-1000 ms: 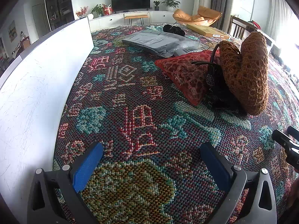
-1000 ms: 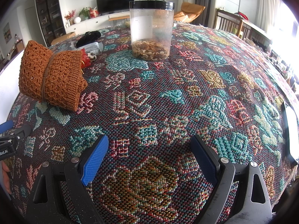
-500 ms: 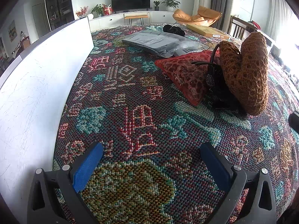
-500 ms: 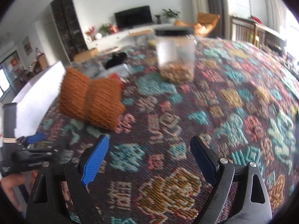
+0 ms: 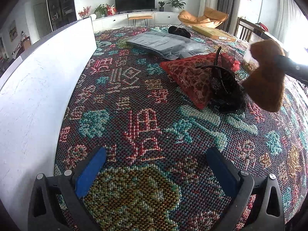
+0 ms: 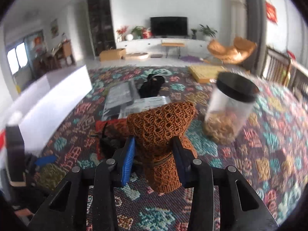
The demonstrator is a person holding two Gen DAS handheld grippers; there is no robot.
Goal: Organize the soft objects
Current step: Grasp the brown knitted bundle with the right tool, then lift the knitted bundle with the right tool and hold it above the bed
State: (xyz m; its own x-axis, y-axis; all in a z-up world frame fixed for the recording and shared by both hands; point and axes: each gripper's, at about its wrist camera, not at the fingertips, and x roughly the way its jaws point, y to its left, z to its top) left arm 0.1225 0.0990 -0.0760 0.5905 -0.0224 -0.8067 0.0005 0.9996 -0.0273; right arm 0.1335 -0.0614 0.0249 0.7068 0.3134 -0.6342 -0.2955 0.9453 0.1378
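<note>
Orange open-knit bundle [image 6: 160, 132], banded at its waist, soft, light and squashable, lifted clear of the patterned woven cloth [image 6: 259, 154]; right gripper [image 6: 154, 150] closing onto that waist, best hold; left gripper [image 5: 154, 171] spread, empty.

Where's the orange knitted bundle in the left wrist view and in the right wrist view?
Left wrist: orange knitted bundle at the right edge, lifted off the cloth, beside the red cushion.
Right wrist: bottom centre, pinched in the closing right gripper.
Shared landmark: the TV.
</note>
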